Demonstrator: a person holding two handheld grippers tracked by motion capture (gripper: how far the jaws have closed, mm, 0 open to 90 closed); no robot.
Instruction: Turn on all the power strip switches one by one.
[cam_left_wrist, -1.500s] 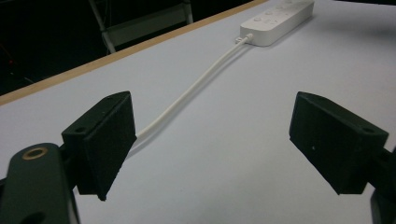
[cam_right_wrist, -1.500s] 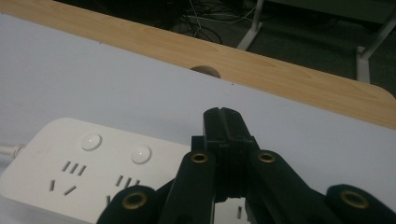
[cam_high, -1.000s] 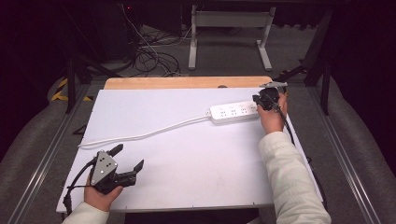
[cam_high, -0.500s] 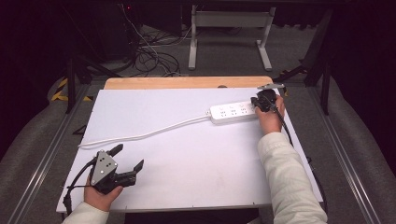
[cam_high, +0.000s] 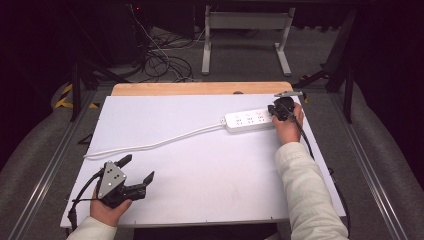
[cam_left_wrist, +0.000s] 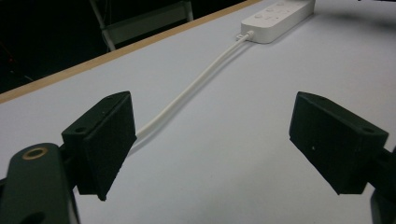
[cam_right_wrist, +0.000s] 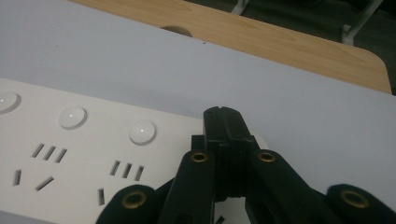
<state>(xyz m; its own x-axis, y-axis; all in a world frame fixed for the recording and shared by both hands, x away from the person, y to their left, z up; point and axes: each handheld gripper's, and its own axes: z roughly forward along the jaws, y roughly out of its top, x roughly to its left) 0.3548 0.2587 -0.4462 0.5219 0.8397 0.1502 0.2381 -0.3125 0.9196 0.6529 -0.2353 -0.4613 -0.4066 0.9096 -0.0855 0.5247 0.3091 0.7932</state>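
Bench (cam_high: 200, 145): a white board over a wooden top, whose far edge shows as a tan strip.

Cord (cam_high: 155, 144): white, runs from the strip's left end across the board toward the near left, lying slack and flat; it passes just ahead of the left tongs in the left gripper view.

Strip (cam_high: 248, 120): a white power strip, lying flat near the bench's far right edge, sockets up, each with a round button (cam_right_wrist: 142, 132) behind it.

Right tongs (cam_high: 278, 111): jaws pressed together with nothing between them, tip set down on the strip's right end. In the right gripper view the closed tip (cam_right_wrist: 223, 122) sits over the end button, most likely so that the two jaws act as one blunt finger for pressing a switch.

Left tongs (cam_high: 134, 172): jaws spread wide, empty, resting low at the near left corner, well apart from the strip; probably parked so as to leave the right hand room.
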